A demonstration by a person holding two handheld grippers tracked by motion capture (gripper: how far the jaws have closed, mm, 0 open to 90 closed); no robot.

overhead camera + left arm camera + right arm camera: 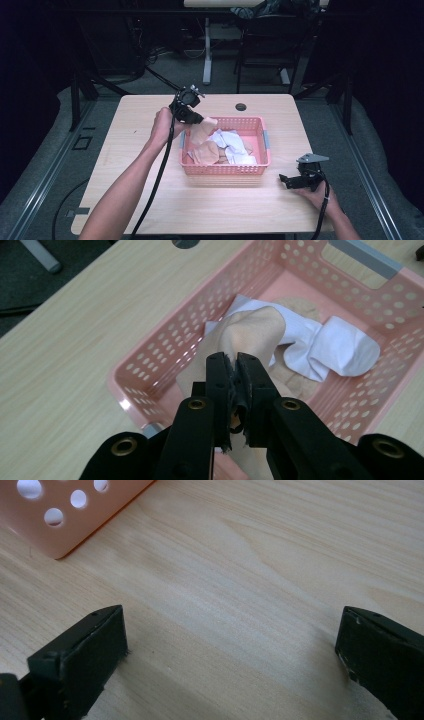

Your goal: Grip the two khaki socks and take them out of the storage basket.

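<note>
Left gripper (196,118) raised over the left end of the pink perforated plastic basket (260,131), jaws pinched tight on the top of a beige cloth sock (201,134), which hangs from them down into the basket, its lower end among the other socks. Underneath in the basket, a crumpled white cloth sock (320,342) and more beige ones, all on the light wooden table (140,130). Right gripper (230,655) low on the table just beside the basket's near right corner, jaws spread wide with bare wood between them, nothing held.
</note>
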